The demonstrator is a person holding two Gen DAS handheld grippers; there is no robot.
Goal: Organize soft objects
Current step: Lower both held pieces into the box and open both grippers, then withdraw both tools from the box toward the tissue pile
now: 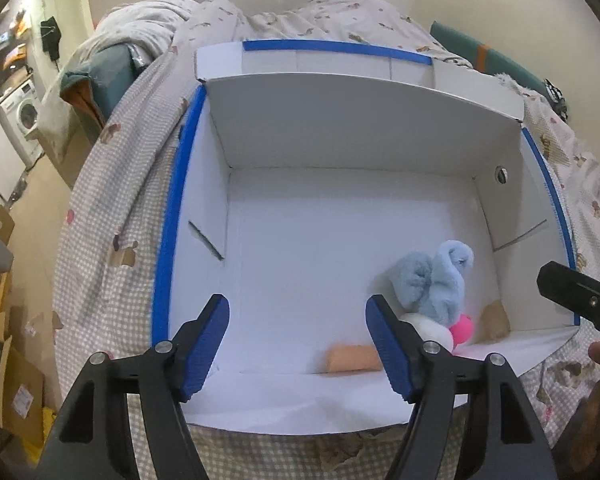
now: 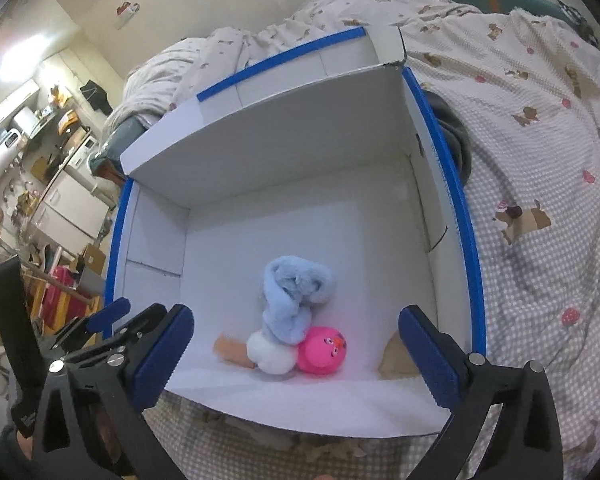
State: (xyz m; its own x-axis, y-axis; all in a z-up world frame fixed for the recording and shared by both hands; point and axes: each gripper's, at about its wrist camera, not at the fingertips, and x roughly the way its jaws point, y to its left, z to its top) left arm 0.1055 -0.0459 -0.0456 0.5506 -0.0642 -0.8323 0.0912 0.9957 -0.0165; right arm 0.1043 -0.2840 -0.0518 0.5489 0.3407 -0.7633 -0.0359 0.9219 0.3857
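Observation:
A white cardboard box [image 1: 340,136] with blue tape on its rims sits on a bed; it also shows in the right wrist view [image 2: 268,136]. Inside near the front lie a light blue fluffy cloth [image 1: 436,276] [image 2: 296,296], a white ball [image 1: 432,330] [image 2: 270,354], a pink ball with a face [image 1: 464,328] [image 2: 322,350], a peach roll [image 1: 350,358] [image 2: 230,350] and a tan piece [image 1: 496,322] [image 2: 394,354]. My left gripper [image 1: 298,348] is open and empty over the front edge. My right gripper [image 2: 296,360] is open and empty above the soft pile.
The box rests on a checked bedspread [image 2: 540,200] with dog prints. A rumpled duvet [image 1: 228,20] lies behind the box. A washing machine [image 1: 24,114] and cluttered floor are at the left. The right gripper's body [image 1: 580,296] shows at the right edge.

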